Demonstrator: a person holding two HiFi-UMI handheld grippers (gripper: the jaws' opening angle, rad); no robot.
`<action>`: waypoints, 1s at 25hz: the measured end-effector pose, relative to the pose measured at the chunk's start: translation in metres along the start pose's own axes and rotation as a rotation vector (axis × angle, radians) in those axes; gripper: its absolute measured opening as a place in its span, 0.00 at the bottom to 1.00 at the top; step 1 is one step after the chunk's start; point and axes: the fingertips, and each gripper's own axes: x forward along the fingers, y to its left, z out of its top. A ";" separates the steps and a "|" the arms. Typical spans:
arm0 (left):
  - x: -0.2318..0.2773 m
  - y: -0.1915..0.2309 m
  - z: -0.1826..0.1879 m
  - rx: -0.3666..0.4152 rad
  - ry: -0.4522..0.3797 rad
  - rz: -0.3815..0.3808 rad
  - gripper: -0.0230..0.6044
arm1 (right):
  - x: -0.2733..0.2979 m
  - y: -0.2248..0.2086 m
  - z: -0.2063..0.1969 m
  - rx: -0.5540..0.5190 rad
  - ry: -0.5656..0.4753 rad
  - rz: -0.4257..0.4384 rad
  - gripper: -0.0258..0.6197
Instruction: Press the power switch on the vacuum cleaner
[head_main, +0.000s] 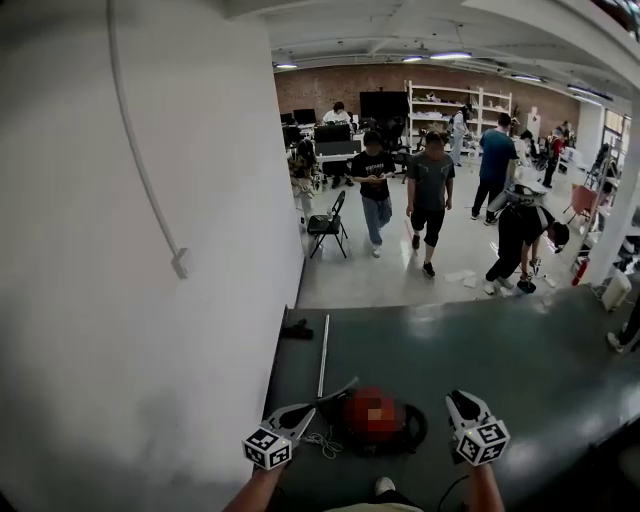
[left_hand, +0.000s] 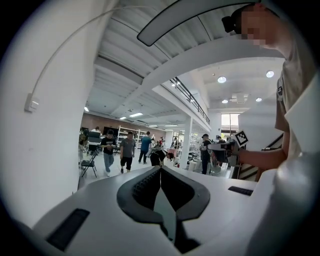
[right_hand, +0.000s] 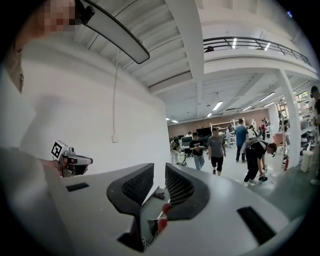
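The vacuum cleaner (head_main: 400, 428), a red and black canister partly under a blur patch, sits on the dark floor mat (head_main: 480, 350) at my feet. Its power switch cannot be made out. My left gripper (head_main: 305, 408) hovers just left of the canister with its jaws meeting at the tips (left_hand: 160, 169), nothing between them. My right gripper (head_main: 458, 398) hangs just right of the canister, jaws a narrow gap apart (right_hand: 159, 172). Red parts of the vacuum cleaner (right_hand: 163, 222) show through that gap. Neither gripper touches the machine.
A metal wand (head_main: 323, 355) and a black nozzle (head_main: 296, 329) lie on the mat beyond the canister, and a pale cord (head_main: 320, 441) coils at its left. A white wall (head_main: 150, 250) runs close on the left. Several people walk or bend farther off, near a folding chair (head_main: 327, 226).
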 end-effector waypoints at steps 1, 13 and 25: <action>-0.015 0.003 -0.002 -0.001 -0.001 0.006 0.05 | -0.013 0.005 0.000 -0.007 -0.003 -0.020 0.13; -0.130 -0.001 -0.086 -0.012 -0.030 0.062 0.05 | -0.155 0.066 -0.083 -0.083 0.022 -0.182 0.13; -0.189 -0.177 -0.150 0.021 0.116 0.116 0.05 | -0.306 0.100 -0.114 -0.077 0.050 -0.084 0.06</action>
